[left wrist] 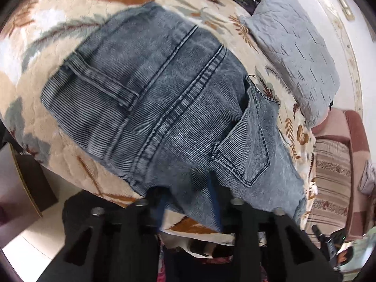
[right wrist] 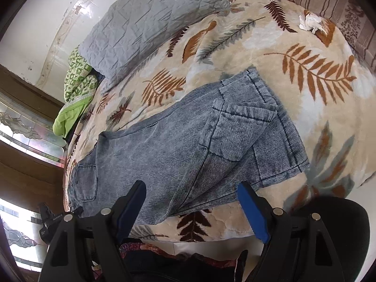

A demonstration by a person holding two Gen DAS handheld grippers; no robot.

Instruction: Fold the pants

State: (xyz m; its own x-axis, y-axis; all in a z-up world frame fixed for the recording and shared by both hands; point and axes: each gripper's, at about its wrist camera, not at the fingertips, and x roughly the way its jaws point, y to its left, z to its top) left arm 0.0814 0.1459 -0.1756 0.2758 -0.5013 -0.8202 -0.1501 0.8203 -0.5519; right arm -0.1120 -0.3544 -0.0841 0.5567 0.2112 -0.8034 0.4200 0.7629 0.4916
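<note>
Denim from the folded pants [left wrist: 164,98] runs down between the fingers of the left tongs [left wrist: 188,208] at the bed's near edge; whether the pads pinch it cannot be told. Right tongs [right wrist: 195,202] stand apart, empty, over the pants' near hem. From there the pants stretch left to right across the leaf-print blanket [right wrist: 305,47], both tongs on the near long side. Beyond the pants lies a grey pillow [right wrist: 145,21]; bare blanket gives folding room.

Bare blanket [right wrist: 305,47] beyond the pants [right wrist: 188,145] lies open; the grey pillow [right wrist: 145,18] and, seemingly, a crumpled tissue [right wrist: 310,22] crowd the far edge.
</note>
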